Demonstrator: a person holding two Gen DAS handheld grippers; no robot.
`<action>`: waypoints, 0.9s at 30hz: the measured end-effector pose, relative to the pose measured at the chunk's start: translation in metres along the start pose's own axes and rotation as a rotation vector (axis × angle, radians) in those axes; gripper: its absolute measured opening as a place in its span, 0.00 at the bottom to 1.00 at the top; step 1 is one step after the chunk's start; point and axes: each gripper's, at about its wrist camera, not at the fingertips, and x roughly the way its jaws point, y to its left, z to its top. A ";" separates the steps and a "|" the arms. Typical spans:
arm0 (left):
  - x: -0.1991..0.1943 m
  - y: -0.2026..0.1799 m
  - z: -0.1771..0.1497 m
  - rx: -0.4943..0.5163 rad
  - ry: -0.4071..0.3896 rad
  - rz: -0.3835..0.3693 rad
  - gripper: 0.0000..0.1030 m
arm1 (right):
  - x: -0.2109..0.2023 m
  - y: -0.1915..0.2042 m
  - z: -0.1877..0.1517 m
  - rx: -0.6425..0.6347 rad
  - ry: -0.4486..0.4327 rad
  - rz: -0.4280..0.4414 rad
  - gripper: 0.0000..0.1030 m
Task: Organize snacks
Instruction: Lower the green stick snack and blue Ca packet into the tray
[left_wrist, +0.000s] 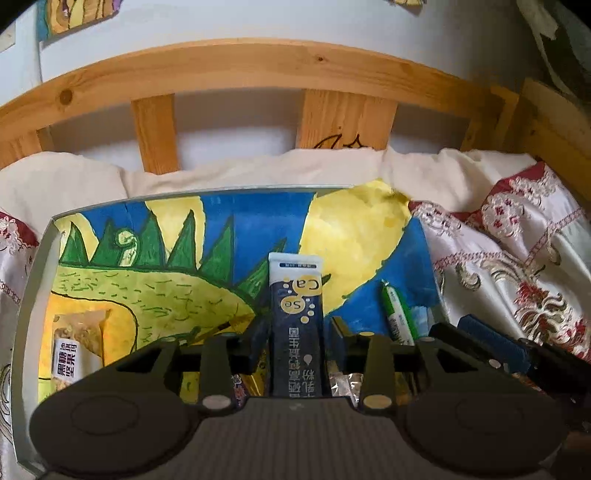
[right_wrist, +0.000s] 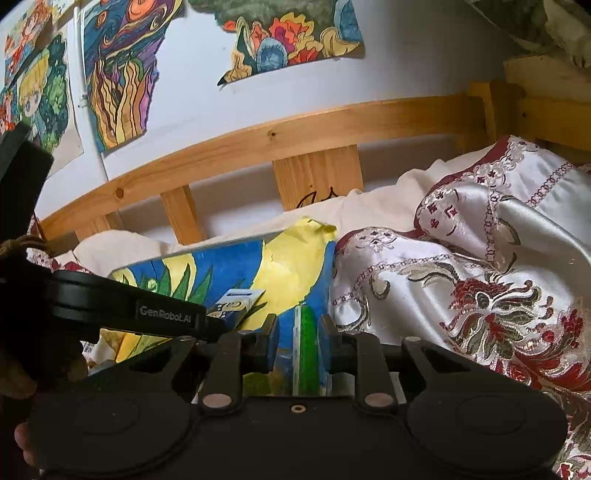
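- Left gripper (left_wrist: 297, 341) jaws sitting narrowly apart around a navy stick sachet (left_wrist: 296, 317) with yellow bubbles, lying in the painted tray (left_wrist: 33, 295).
- Right gripper (right_wrist: 297, 341) jaws sitting narrowly around a green stick pack (right_wrist: 306, 350).

Black grippers (left_wrist: 297, 345), blue-padded fingers (left_wrist: 258, 341), silver screws.

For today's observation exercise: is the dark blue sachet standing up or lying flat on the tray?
Lying flat. The dark blue sachet rests lengthwise on the painted tray, between the left gripper jaws.
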 end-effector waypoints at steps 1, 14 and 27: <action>-0.003 0.001 0.000 -0.009 -0.009 -0.005 0.43 | -0.001 0.000 0.000 0.001 -0.005 -0.002 0.29; -0.055 0.037 -0.011 -0.136 -0.138 -0.019 0.74 | -0.032 0.010 0.009 -0.026 -0.093 -0.059 0.60; -0.138 0.086 -0.060 -0.164 -0.285 0.052 0.99 | -0.103 0.054 0.007 -0.094 -0.185 -0.087 0.90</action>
